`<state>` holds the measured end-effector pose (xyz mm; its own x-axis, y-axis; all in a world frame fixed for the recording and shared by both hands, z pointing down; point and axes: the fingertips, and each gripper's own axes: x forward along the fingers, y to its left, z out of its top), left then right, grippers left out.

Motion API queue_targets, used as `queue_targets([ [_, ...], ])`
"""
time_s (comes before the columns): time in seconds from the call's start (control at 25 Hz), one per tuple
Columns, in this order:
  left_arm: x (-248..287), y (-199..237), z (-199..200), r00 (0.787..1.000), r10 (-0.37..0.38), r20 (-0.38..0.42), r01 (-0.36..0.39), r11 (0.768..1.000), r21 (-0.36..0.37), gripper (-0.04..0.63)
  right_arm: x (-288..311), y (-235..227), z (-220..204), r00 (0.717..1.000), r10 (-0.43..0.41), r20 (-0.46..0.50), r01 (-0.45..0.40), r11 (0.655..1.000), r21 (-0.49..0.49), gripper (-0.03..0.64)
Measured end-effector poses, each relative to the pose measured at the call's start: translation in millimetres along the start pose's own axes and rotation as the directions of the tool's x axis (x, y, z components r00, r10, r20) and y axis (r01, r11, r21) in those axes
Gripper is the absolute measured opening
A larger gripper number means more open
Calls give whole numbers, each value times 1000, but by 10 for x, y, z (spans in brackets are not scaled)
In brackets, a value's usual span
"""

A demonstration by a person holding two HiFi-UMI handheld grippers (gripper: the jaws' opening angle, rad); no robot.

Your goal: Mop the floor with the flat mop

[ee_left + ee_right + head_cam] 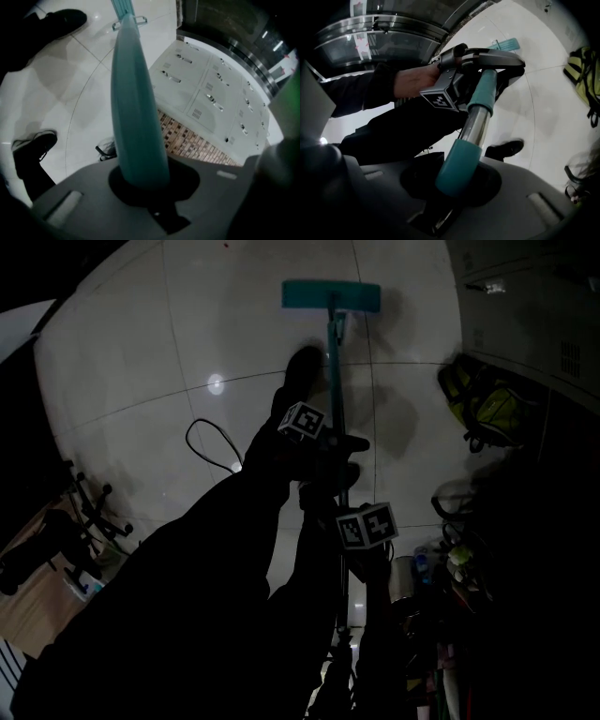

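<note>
the teal flat mop [309, 294] rests its rectangular head flat on the glossy white tiled floor [141, 362] at the far middle of the head view. its slim pole [334, 381] runs straight back to the near side, into both grippers. the left gripper [323, 444] sits farther up the pole, and the right gripper [354, 538] is just nearer and a little to the right. each carries a cube printed with black-and-white square markers.

in the left gripper view, the dark grey plastic jaws are pressed shut round a smooth, matte teal sleeve of the pole, which fills the round notch between them. in the right gripper view, the jaws are likewise clamped on a teal sleeve. beyond it the pole shows as shiny chrome tube, then a second teal sleeve where the left gripper pinches it, with a hand [415, 80] in a dark cuff behind.

a yellow-green fabric backpack [487, 404] slumps on the floor at the right, near pale grey metal lockers [211, 93] with small handles and vent slots. a strip of brown mosaic tile [192, 140] runs along the foot of the lockers. a thin black cable loop [211, 439] lies on the floor left of the pole. a black shoe [33, 147] with a pale sole edge stands on the tiles.
</note>
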<state>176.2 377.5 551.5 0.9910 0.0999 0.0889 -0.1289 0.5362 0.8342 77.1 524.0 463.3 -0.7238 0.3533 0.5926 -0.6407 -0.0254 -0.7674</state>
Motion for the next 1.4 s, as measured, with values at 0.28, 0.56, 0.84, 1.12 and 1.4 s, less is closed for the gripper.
queue_targets([
  [0.28, -325, -617, 1194, 1000, -6, -13, 6, 999, 47, 41, -197, 118, 1394, 998, 1, 66, -1, 1000, 10, 109],
  [0.56, -606, -1294, 2523, 999, -38, 9, 37, 994, 99, 41, -466, 104, 2863, 994, -16, 109, 17, 1000, -7, 109],
  [0.84, -944, -1782, 3580, 995, -73, 60, 63, 986, 155, 46, -622, 4, 3950, 992, -106, 71, 112, 990, -88, 107],
  [1.12, -1008, -1766, 3379, 995, -82, 59, 72, 985, 154, 48, -599, 53, 3714, 990, -135, 29, 137, 983, -120, 106],
  [1.4, -834, -1225, 2103, 999, -47, 25, 45, 995, 89, 48, -360, 247, 2399, 995, -98, -3, 97, 992, -80, 106],
])
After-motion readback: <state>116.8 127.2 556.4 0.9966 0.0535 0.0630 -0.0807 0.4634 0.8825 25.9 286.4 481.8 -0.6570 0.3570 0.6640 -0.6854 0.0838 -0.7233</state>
